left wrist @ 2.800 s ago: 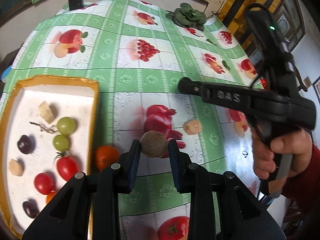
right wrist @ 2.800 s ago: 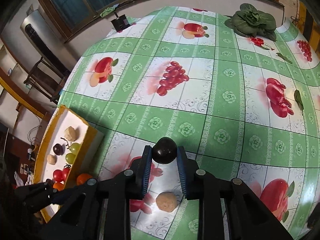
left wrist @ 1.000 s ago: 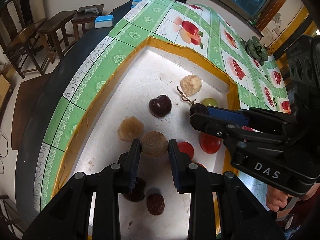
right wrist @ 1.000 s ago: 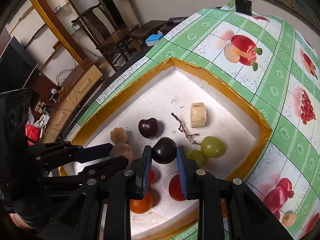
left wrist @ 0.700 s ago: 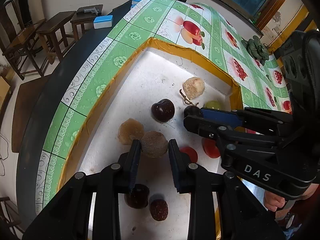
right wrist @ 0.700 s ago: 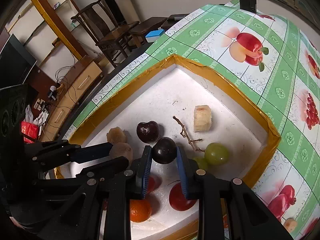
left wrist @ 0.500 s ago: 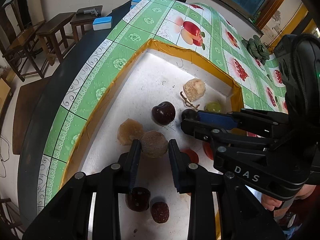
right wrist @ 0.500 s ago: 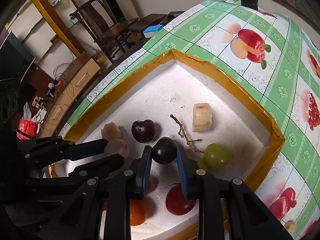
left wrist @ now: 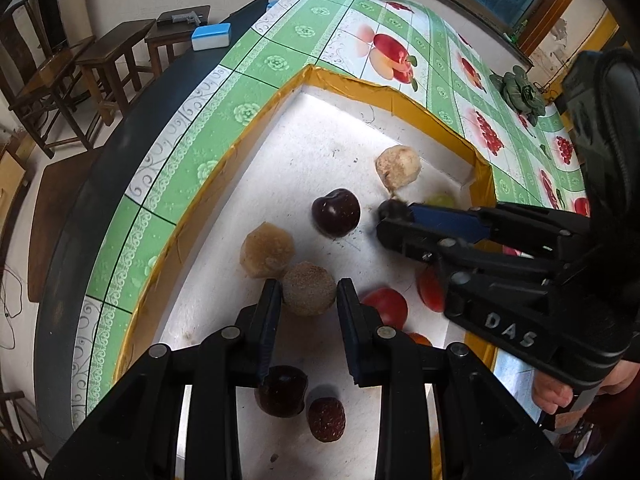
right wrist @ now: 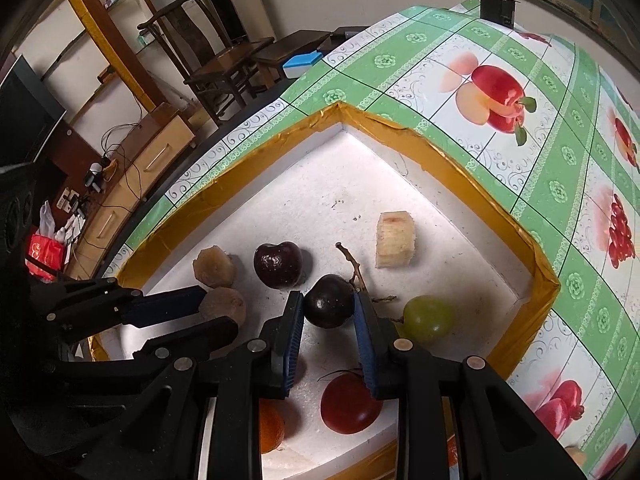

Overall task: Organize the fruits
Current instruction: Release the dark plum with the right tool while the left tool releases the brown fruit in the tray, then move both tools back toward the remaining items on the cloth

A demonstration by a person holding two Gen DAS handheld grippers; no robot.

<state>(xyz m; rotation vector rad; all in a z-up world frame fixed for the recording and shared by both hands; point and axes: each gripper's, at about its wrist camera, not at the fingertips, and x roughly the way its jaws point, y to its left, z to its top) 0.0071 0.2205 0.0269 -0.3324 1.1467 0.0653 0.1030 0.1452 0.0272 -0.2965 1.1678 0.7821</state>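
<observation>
The left gripper (left wrist: 308, 294) pinches a brown fruit (left wrist: 309, 288) and the right gripper (right wrist: 329, 310) pinches a dark plum (right wrist: 329, 306), both mid-frame over the white tray (right wrist: 416, 136). Lower each gently onto a bare spot, then spread the fingers slowly.

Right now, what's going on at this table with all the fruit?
A person is sorting fruit into a white tray with a yellow rim, using a handheld gripper in each hand. The left gripper holds a rough brown fruit over the tray, and the right gripper holds a dark plum beside a cherry and a green grape. Neither has been let go yet.
</observation>
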